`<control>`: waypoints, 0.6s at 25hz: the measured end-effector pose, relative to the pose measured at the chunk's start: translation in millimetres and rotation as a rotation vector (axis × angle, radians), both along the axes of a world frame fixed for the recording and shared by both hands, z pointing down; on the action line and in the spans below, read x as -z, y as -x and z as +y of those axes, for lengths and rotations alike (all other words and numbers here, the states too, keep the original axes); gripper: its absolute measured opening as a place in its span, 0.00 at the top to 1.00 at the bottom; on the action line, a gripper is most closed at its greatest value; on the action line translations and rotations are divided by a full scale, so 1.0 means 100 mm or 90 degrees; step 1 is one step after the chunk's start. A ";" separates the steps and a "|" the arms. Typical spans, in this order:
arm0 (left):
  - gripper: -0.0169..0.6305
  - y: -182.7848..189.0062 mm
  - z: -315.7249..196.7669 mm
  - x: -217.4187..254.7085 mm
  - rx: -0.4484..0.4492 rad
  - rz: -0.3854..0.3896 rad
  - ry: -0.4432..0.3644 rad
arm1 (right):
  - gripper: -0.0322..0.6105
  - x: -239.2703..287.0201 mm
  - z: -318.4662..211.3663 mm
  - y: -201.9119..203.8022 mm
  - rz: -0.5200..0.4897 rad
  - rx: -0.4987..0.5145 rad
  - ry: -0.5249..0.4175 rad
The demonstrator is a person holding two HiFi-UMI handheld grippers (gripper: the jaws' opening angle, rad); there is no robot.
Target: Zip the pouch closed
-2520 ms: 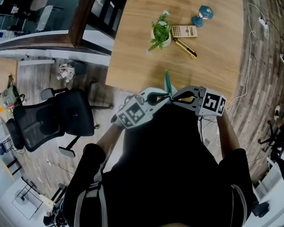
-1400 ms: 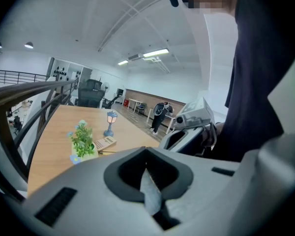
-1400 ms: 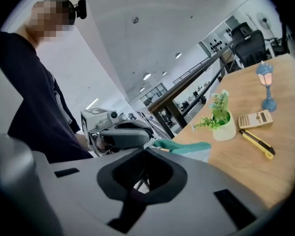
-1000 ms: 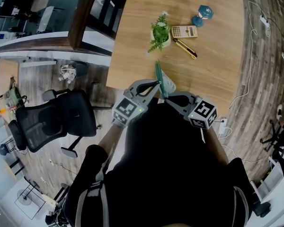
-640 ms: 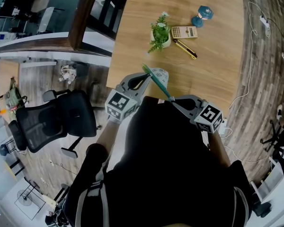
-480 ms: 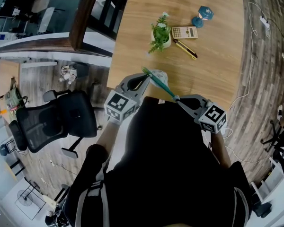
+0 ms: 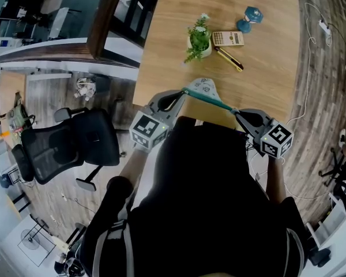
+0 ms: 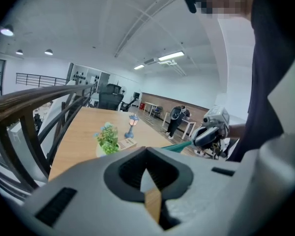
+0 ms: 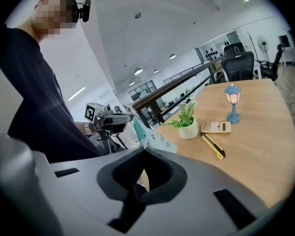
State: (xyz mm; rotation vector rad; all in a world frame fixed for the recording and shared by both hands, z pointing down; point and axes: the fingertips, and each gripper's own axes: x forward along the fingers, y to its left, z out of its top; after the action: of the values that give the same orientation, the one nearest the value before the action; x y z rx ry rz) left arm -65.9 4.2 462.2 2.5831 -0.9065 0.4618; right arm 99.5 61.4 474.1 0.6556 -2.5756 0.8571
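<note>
Your left gripper is clamped shut on one end of the pouch. Your right gripper is closed on the far end of its teal zip edge. The pouch is stretched taut between them over the near edge of the table. Farther off sit a potted plant, a calculator, a utility knife and a blue lamp.

Head camera looks down, gripper cameras across; all share the table.
</note>
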 end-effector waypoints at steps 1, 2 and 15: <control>0.97 -0.01 0.01 0.00 0.000 0.002 0.001 | 0.93 -0.01 -0.01 -0.01 0.003 -0.003 -0.002; 0.97 -0.01 0.02 -0.01 0.004 0.003 0.004 | 0.93 -0.01 -0.03 -0.02 0.005 -0.004 -0.004; 0.97 0.08 0.04 0.05 0.030 0.021 -0.001 | 0.93 0.10 -0.14 0.04 -0.009 -0.030 -0.040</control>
State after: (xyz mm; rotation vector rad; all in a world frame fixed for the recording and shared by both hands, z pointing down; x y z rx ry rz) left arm -73.6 8.5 457.3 2.5577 -0.9551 0.4047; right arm 95.2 47.7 464.1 0.7331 -2.6188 0.8003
